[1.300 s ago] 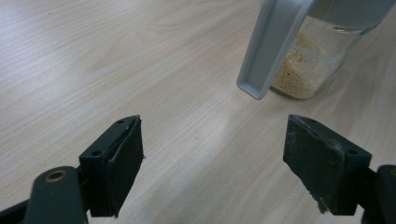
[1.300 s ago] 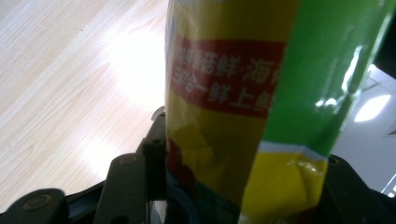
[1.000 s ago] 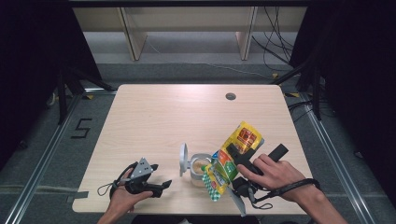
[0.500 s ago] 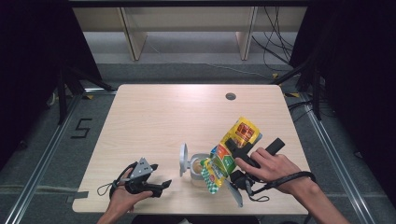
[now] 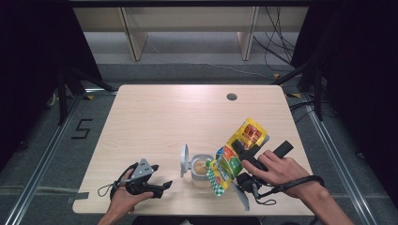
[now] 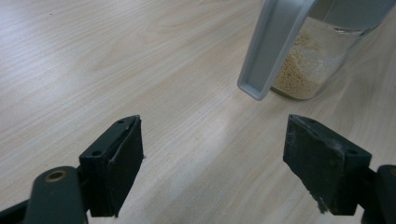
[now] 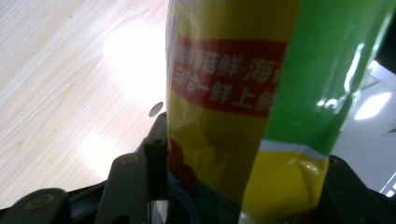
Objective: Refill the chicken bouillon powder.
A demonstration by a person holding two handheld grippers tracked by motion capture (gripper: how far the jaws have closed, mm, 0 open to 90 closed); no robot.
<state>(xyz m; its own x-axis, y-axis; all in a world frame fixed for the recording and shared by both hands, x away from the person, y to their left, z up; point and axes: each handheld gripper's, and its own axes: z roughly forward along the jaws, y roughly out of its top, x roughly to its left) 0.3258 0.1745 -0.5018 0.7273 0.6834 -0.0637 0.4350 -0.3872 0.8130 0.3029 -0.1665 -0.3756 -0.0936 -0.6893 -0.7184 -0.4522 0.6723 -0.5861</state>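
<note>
A yellow and green snack bag (image 5: 248,132) hangs tilted, its lower end over a clear container (image 5: 201,168) of beige granules. The container's grey lid (image 5: 184,160) stands flipped up on its left side. My right gripper (image 5: 240,149) is shut on the bag's middle. In the right gripper view the bag (image 7: 224,93) sits between both jaws of that gripper (image 7: 243,186). My left gripper (image 5: 162,187) rests on the table at the front left, open and holding nothing. In the left gripper view its jaws (image 6: 212,163) stand wide apart, with the container (image 6: 308,70) and lid (image 6: 275,42) ahead at the right.
The light wooden table (image 5: 187,117) has a round cable hole (image 5: 231,97) near its far edge. Cables trail from both grippers along the front edge. Wooden shelving (image 5: 187,28) stands behind the table, and dark curtains flank it.
The right hand and the bag have shifted slightly left, closer over the container. The left gripper has stayed where it was.
</note>
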